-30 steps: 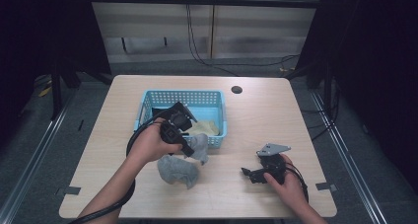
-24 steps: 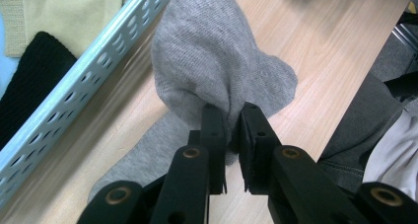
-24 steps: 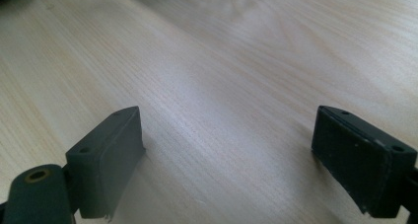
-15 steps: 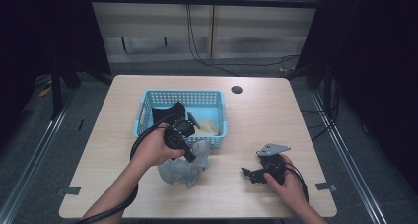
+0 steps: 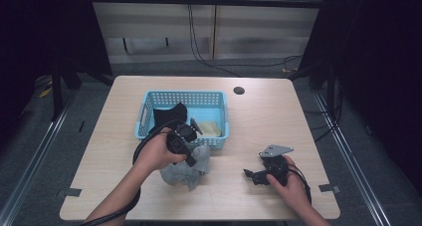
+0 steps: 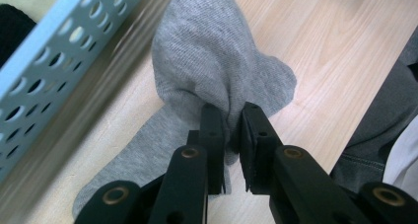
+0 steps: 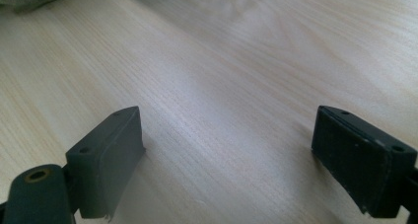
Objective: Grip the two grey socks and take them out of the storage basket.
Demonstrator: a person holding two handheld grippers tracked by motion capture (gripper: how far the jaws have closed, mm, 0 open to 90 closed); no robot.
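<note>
Left hand-held gripper point(image 6: 229, 130) pinches the grey sock point(image 6: 217, 61) beside the basket point(image 6: 64, 51)

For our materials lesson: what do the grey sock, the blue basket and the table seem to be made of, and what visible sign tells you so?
Grey sock: knitted fabric, probably cotton blend; fine ribbed stitches, soft folds where the left gripper pinches it.
Blue basket: likely moulded plastic; smooth, uniform colour, regular round holes in its wall.
Table: pale wood or wood-look laminate; straight grain lines, slight sheen.

The blue basket point(image 5: 182, 117) blocked the centre of the bench point(image 5: 278, 121), with the grey sock point(image 5: 185, 167) bunched against its near wall. Bare bench lay open at the right and far left of the frame.
</note>
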